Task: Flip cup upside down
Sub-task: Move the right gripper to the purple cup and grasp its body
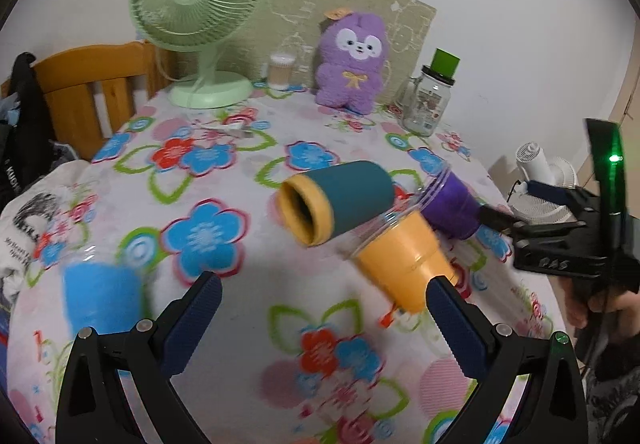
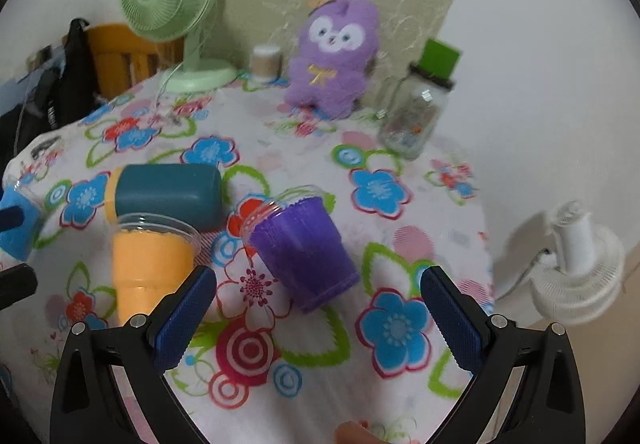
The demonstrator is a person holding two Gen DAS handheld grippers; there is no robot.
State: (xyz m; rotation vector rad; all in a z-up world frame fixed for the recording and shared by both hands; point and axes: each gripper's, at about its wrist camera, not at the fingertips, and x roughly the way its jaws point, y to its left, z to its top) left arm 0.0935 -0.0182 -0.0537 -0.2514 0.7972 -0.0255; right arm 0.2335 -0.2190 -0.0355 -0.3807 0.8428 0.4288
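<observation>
A purple cup (image 2: pixel 304 248) lies tilted on the floral cloth, its clear rim away from me, just ahead of my open, empty right gripper (image 2: pixel 318 308); it also shows in the left wrist view (image 1: pixel 452 204). An orange cup (image 1: pixel 404 256) (image 2: pixel 150 260) lies on its side beside it. A teal cup with a yellow rim (image 1: pixel 336 202) (image 2: pixel 168 196) lies on its side. A blue cup (image 1: pixel 102 296) (image 2: pixel 16 224) stands at the left. My left gripper (image 1: pixel 324 304) is open and empty; its right finger is next to the orange cup. The right gripper (image 1: pixel 560 240) shows behind the purple cup.
At the table's back stand a green fan (image 1: pixel 200 12), a small jar of swabs (image 1: pixel 282 70), a purple plush toy (image 1: pixel 352 60) and a glass jar with a green top (image 1: pixel 428 100). A wooden chair (image 1: pixel 92 84) is at the left. A white fan (image 2: pixel 576 268) stands on the floor at the right.
</observation>
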